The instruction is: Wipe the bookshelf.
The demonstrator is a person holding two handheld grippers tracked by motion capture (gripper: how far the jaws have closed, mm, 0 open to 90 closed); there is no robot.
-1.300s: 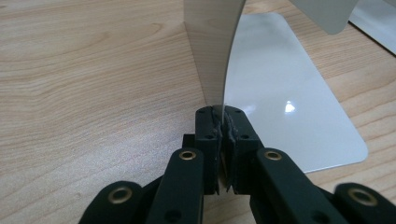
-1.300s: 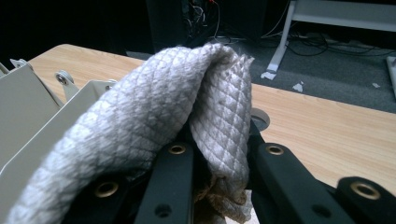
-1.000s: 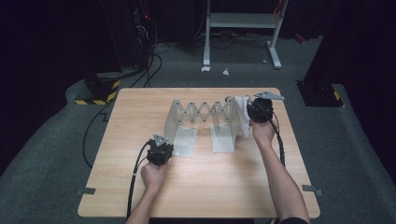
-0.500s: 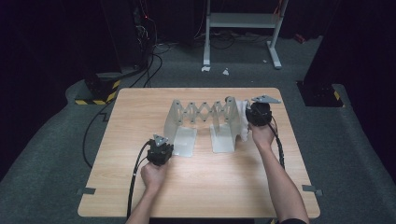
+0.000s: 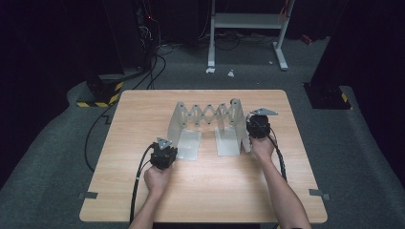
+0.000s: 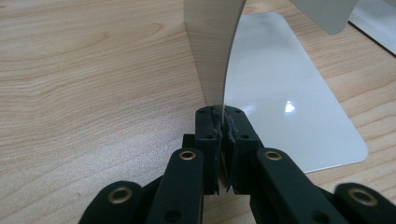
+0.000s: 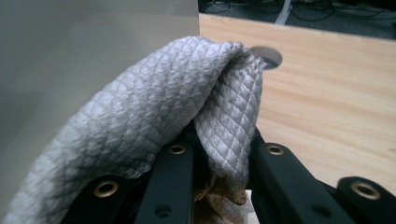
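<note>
Quilted grey cloth (image 7: 187,107), soft and bunched in the clamped right gripper (image 7: 217,154), presses the expandable metal bookend (image 5: 205,114); left gripper (image 6: 223,135) pinches its stiff, slippery left plate edge.

Wearing no sleeves, forearms bare. Showing black left tongs (image 5: 163,153) and right tongs (image 5: 258,127), each carrying a grey three-cornered plate, trailing black cable; black jaws bearing brass-ringed screw holes and small dark screws.

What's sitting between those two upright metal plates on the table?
In the high view, a zigzag scissor lattice links the left plate and the right plate; below it lies bare table.
</note>
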